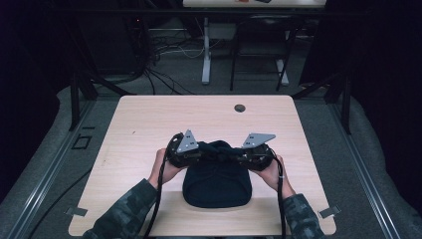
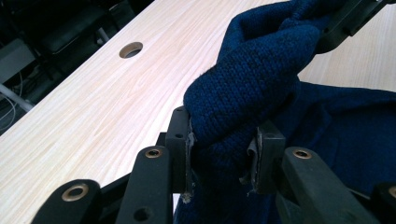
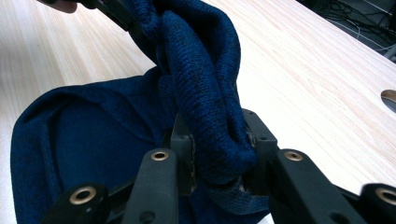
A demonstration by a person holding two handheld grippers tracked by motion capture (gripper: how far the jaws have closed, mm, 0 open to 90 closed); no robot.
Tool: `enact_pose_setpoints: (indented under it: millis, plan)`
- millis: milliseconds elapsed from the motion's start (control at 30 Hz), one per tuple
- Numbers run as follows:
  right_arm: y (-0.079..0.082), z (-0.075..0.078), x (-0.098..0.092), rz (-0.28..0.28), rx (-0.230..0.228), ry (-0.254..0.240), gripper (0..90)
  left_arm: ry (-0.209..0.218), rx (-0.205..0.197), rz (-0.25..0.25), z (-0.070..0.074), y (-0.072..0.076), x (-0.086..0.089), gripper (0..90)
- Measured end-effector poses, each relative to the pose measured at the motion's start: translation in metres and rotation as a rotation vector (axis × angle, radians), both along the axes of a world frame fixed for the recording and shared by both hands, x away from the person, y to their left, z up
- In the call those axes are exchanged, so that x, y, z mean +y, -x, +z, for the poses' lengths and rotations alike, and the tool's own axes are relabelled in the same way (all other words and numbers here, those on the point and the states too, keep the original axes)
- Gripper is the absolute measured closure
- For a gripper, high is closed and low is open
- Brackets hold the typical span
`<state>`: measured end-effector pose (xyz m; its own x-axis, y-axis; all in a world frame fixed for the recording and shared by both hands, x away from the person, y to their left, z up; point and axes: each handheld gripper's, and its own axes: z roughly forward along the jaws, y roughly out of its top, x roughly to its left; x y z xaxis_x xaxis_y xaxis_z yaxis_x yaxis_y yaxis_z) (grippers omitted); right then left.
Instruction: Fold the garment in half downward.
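Bench [image 1: 149, 124] bare but for knit [image 1: 216, 184] — both hand-held grippers, left [image 1: 195, 153] and right [image 1: 243, 155], clenched on its raised far edge; goal unknown, fold apparently unfinished.

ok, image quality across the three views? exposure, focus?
High view: dim, surroundings near black, dark blue knitted garment reads as a flat blob. Left gripper view: pale wooden table bright, knit texture sharp. Right gripper view: tabletop blown out in places, near jaws soft.

My elbows: cut off at the high view's bottom edge.
My left gripper [image 2: 223, 151] pads: buried in navy knit [image 2: 252, 79].
Far table [image 1: 254, 2]: cropped, top edge.
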<state>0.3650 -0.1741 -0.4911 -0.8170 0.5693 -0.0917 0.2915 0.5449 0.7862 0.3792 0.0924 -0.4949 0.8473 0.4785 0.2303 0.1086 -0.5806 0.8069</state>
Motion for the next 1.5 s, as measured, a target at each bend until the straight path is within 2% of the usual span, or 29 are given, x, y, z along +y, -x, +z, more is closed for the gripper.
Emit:
enact_pose_setpoints:
  millis: [100, 267, 600, 867, 1233, 1367, 1500]
  plan:
    - [0.003, -0.001, -0.001, 0.0, 0.002, 0.005, 70.6, -0.003, 0.007, -0.004, -0.002, 0.002, 0.0, 66.2]
    - [0.006, -0.008, 0.001, 0.01, 0.005, 0.021, 70.8, -0.005, 0.052, -0.002, -0.01, 0.004, 0.0, 64.4]
    - [0.014, -0.015, 0.0, 0.025, 0.025, 0.031, 70.6, -0.01, 0.084, -0.031, -0.018, 0.015, 0.002, 63.6]
    - [0.027, -0.026, 0.0, 0.056, 0.049, 0.091, 70.3, -0.035, 0.123, -0.058, -0.032, 0.026, 0.0, 62.6]
    - [0.039, -0.044, 0.0, 0.056, 0.089, 0.087, 68.8, -0.033, 0.18, -0.077, -0.052, 0.036, 0.002, 62.0]
    - [0.042, -0.052, 0.0, 0.063, 0.109, 0.106, 67.9, -0.061, 0.206, -0.085, -0.06, 0.04, 0.002, 61.5]
    - [0.044, -0.058, 0.0, 0.064, 0.115, 0.108, 67.7, -0.059, 0.222, -0.085, -0.066, 0.042, 0.002, 61.1]
